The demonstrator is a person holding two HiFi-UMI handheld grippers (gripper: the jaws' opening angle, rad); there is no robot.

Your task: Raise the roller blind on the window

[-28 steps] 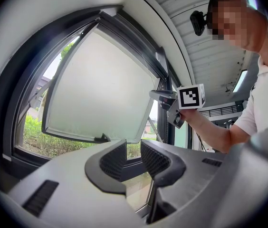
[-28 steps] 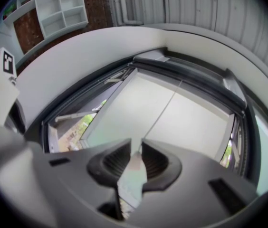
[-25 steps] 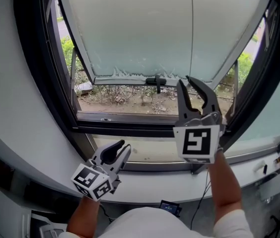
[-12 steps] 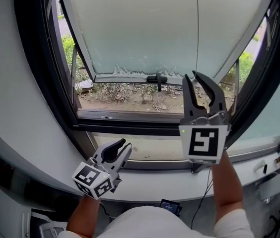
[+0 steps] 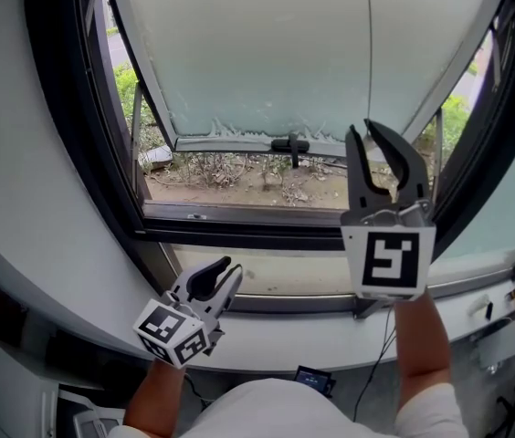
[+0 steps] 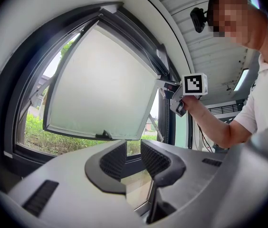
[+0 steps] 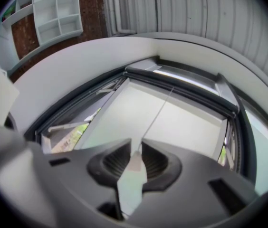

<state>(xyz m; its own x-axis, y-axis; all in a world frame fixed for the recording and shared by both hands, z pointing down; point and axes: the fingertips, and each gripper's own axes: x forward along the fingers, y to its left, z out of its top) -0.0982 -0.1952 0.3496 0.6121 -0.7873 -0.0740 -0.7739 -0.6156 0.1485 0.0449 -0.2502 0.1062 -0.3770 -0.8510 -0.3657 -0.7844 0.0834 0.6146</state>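
Head view, right arm: forearm [image 5: 419,345] stretched up toward the window, right gripper [image 5: 365,129] tilted upward in front of the frosted pane [image 5: 257,53].
Left arm: low at the near left, left gripper [image 5: 230,265] held level above the pale sill [image 5: 276,347].
Right claw: narrow, closed on the pale end piece [image 7: 134,164] of the cord [image 5: 368,44].
Left claw: wide, nothing between its ribbed pads.
Cord: one thin line, right of centre, hanging from past the picture's top edge down to the right gripper.
Roller blind: cannot tell it apart from the pane.
Counts: two grippers, two marker cubes, one cord, one window handle [image 5: 290,144].
Materials: curved grey plastic jaws; white cubes with black squares; black frame [image 5: 66,135]; pane's lower edge ragged.
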